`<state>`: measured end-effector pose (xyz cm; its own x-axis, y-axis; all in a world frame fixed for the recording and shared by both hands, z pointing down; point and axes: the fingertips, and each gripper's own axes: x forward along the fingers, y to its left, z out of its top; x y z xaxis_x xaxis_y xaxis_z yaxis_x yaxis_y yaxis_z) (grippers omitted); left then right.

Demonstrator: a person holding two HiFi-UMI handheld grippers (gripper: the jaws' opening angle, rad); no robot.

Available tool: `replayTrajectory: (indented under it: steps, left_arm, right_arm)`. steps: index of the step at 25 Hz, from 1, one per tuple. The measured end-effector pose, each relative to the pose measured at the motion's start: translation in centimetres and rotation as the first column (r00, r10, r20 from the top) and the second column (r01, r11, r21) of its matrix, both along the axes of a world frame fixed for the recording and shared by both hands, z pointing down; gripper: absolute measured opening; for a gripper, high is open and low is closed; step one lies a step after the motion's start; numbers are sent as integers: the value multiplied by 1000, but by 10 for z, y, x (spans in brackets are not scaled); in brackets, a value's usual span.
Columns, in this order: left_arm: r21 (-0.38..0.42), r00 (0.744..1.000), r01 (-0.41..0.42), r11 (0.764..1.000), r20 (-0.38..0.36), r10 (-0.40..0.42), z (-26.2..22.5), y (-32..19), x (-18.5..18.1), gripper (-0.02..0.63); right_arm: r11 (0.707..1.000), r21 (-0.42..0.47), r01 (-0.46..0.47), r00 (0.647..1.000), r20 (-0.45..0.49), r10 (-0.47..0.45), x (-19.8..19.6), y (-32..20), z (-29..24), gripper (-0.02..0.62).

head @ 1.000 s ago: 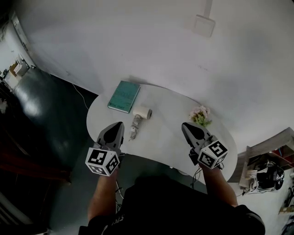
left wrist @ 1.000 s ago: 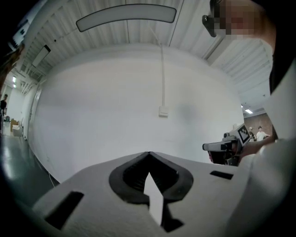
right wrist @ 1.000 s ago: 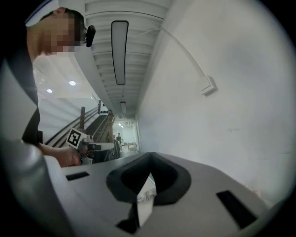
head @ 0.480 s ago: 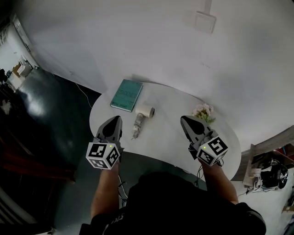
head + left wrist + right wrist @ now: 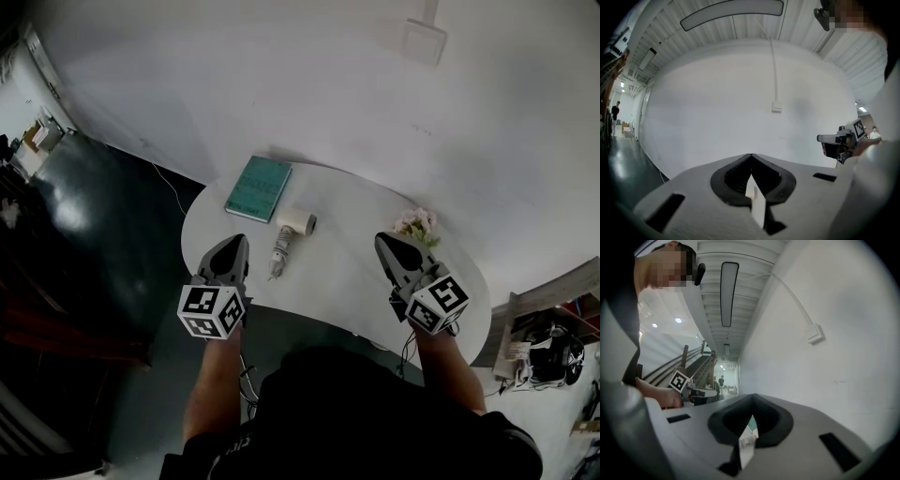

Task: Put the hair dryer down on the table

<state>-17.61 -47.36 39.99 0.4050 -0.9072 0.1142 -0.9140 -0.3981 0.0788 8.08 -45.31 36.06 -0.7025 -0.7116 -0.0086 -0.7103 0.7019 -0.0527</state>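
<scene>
One dryer (image 5: pixel 287 237) lay on the white bench (image 5: pixel 347 272) just beside one green book (image 5: pixel 258 189), one bunch of flowers (image 5: pixel 415 225) well apart to its right, while the left tool (image 5: pixel 234 246) and right tool (image 5: pixel 386 244) hovered nearer, each pressed together on nothing

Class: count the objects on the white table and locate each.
3: a green book at the far left edge, a hair dryer just nearer and right of it, flowers at the right. Smaller items could be hidden.
</scene>
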Motion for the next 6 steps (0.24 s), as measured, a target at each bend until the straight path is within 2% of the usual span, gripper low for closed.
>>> replayTrajectory:
  steps: [6]
  left_arm:
    - [-2,1000,-21,1000,12,21,1,-1,6,8]
  right_arm:
    - [1000,-10,14,1000,27,-14,-4,0,3,3]
